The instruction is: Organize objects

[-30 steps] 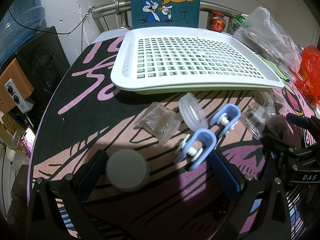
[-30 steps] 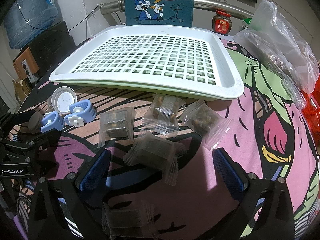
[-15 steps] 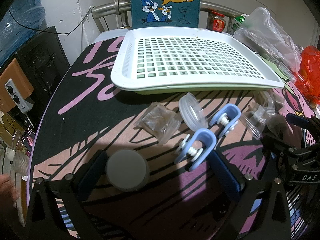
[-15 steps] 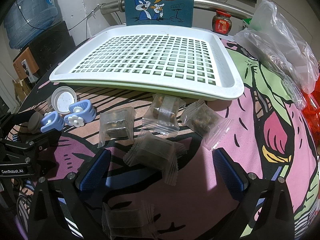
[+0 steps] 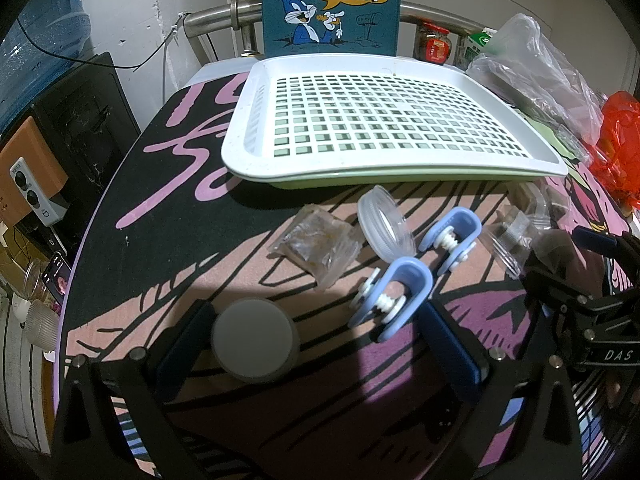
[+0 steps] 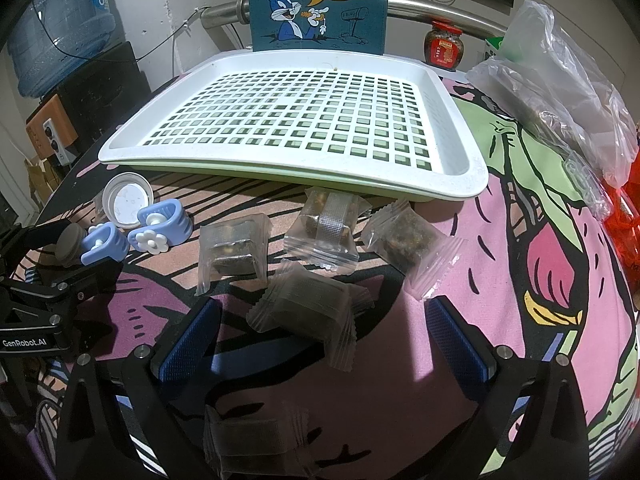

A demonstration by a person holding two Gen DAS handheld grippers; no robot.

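A white slotted tray (image 5: 360,168) (image 6: 256,162) sits empty at the back of the table. My left gripper (image 5: 316,344) is open low over the mat; a grey round lid (image 5: 254,346) lies beside its left finger and a blue clip (image 5: 394,298) near its right finger. A second blue clip (image 5: 454,238), a clear lid (image 5: 384,222) and a clear snack packet (image 5: 316,246) lie beyond. My right gripper (image 6: 320,340) is open around a wrapped snack packet (image 6: 308,314). Three more packets (image 6: 234,250) (image 6: 326,228) (image 6: 408,240) lie ahead, another packet (image 6: 256,444) below the jaws.
A Bugs Bunny sign (image 5: 330,4) stands behind the tray. Clear plastic bags (image 6: 560,92) and a red bag (image 5: 618,148) crowd the right side. A jar (image 6: 444,46) stands at the back. A water bottle (image 6: 60,24) and speaker (image 5: 28,176) are off the table's left edge.
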